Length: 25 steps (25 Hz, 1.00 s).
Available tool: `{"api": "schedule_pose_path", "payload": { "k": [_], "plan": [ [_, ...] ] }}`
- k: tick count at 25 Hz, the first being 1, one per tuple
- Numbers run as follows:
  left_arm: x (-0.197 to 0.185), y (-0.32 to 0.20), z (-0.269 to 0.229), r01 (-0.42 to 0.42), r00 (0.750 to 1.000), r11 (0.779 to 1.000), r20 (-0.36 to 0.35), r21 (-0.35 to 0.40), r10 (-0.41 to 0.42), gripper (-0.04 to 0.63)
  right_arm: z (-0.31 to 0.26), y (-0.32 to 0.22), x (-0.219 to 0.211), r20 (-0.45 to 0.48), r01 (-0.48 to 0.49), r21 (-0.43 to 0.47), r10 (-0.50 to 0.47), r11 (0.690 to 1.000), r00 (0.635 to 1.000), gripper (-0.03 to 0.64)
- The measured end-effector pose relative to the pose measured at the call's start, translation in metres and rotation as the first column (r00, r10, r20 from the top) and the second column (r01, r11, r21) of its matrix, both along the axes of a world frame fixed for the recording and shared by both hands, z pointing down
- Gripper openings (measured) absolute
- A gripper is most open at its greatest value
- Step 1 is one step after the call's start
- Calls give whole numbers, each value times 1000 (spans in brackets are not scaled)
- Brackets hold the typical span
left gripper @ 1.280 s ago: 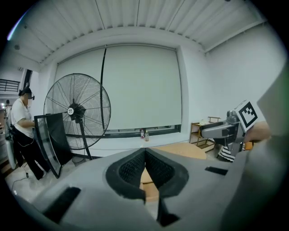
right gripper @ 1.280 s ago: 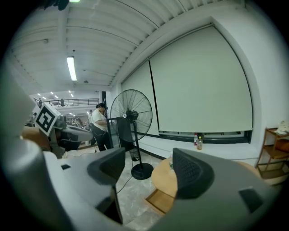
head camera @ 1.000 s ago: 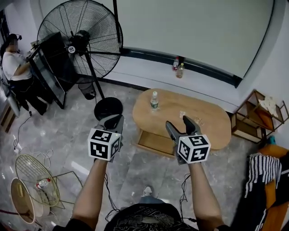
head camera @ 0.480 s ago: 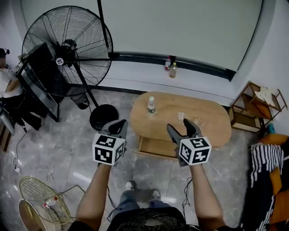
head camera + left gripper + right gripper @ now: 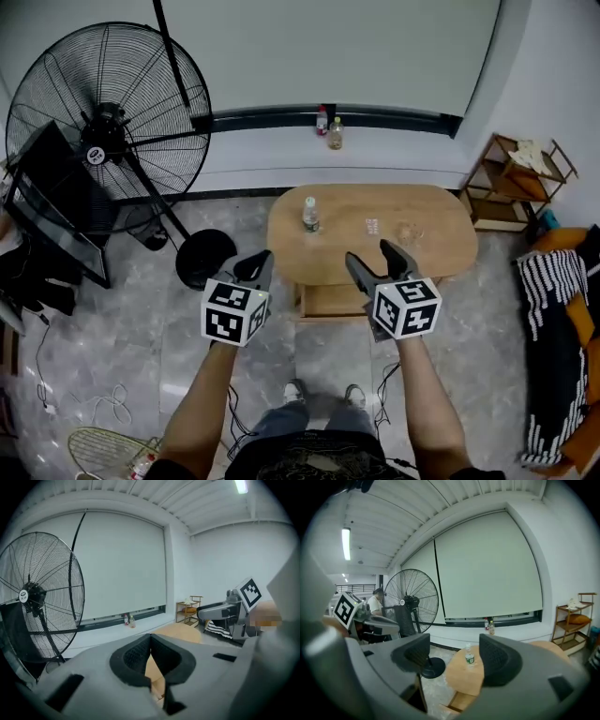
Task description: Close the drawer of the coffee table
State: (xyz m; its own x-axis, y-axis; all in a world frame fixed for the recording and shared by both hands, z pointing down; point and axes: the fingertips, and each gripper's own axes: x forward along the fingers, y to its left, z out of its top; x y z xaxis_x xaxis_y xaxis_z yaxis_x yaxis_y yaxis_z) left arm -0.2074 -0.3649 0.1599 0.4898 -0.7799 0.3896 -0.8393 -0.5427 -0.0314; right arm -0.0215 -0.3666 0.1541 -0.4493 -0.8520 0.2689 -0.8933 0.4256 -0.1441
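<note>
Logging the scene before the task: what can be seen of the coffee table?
The coffee table has an oval top that looks like light wood. Its drawer stands pulled out on the near side, toward the person. A water bottle stands upright near the top's left end. The table stands on a grey floor.

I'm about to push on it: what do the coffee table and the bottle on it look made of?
Coffee table: likely wood or veneer, with a matte, light-tan top. Bottle: probably clear plastic; see-through body, green label.
</note>
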Motion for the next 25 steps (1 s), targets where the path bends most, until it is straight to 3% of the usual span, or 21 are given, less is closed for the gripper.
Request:
{"api": "schedule_pose_path", "payload": {
  "k": [4, 12, 20, 25],
  "plan": [
    [-3, -9, 8, -51, 999, 999, -16, -8, 51, 2, 6, 5, -5, -2, -46, -12, 46, 999, 999, 314],
    [28, -5, 49, -102, 993, 995, -54, -22, 101, 2, 46, 23, 14, 28, -87, -49, 89, 995, 996, 314],
    [63, 14, 121, -120, 992, 993, -47, -13, 119, 2, 118, 36, 39, -14, -56, -44, 55, 997, 998, 314],
    [75, 13, 177, -119, 992, 993, -36, 5, 119, 2, 171, 29, 49, 8, -60, -17, 60, 998, 998, 314]
  ]
}}
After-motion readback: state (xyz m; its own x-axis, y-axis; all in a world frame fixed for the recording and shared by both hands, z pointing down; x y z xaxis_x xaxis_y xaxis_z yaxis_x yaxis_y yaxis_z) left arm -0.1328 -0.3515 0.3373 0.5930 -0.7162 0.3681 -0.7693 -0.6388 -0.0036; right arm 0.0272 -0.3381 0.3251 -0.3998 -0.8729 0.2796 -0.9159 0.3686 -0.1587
